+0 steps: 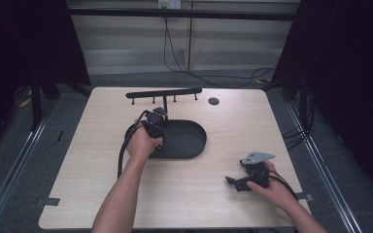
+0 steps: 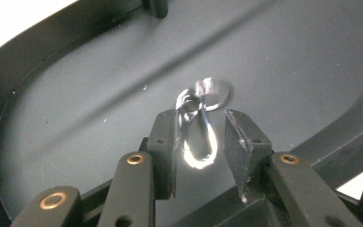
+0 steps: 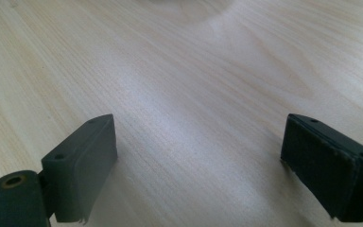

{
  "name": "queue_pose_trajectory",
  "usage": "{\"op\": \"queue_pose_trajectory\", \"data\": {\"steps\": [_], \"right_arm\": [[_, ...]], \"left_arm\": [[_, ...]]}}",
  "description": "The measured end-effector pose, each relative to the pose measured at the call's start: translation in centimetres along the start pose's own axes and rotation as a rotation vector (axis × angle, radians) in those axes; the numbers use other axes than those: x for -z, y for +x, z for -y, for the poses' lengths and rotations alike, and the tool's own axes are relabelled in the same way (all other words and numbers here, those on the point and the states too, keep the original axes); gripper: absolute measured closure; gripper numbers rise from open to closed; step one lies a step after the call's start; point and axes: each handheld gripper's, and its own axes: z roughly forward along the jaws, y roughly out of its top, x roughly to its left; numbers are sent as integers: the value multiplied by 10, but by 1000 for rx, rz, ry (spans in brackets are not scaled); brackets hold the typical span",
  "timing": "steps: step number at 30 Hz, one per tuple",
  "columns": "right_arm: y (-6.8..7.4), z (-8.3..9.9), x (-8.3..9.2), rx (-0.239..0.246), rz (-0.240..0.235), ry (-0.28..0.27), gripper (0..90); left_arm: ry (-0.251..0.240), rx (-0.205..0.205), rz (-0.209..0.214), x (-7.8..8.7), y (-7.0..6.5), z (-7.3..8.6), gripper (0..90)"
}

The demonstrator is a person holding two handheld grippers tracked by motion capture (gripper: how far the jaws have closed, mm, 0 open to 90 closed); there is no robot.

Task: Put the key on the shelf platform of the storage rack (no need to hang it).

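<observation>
- Right now the small clear ring-and-loop piece of transparent plastic or glass (image 2: 200,124) lies inside the black oval tray (image 2: 75,123), toward the tray's left end as the high view shows it.
- Its longer loop sits between the jaws of the left gripper (image 2: 201,142); the round ring end pokes out just beyond the tips.
- One pad touches the loop on its left side, while a gap shows between the loop and the other pad, so the jaws stand slightly apart and are not pinching it.
- A thin black post (image 2: 156,5) rises from the tray's far side, bearing a black crossbar with small pegs (image 1: 164,93), presumably a rack for hanging such pieces.
- Well apart, on the near right of the pale wooden desk (image 1: 97,160), the right gripper (image 3: 198,165) rests with its jaws spread wide over bare wood, holding nothing.
- Risk, as I judge it: the piece is smooth, so closing off-centre could squirt it out and send it skidding across the tray.
- Lifting too soon, with contact on one side alone, would likely drop it; being clear, it would be hard to find against the dark tray.
</observation>
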Motion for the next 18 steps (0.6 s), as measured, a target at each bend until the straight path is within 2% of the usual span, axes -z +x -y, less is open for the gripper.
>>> {"op": "queue_pose_trajectory", "data": {"steps": [11, 14, 18], "right_arm": [[0, 0, 0, 0, 0, 0, 106], [0, 0, 0, 0, 0, 0, 106], [0, 0, 0, 0, 0, 0, 106]], "left_arm": [[-28, 16, 25, 11, -3, 2, 639], [-19, -2, 30, 14, -4, 3, 636], [-20, -2, 46, 15, -7, 4, 632]]}}
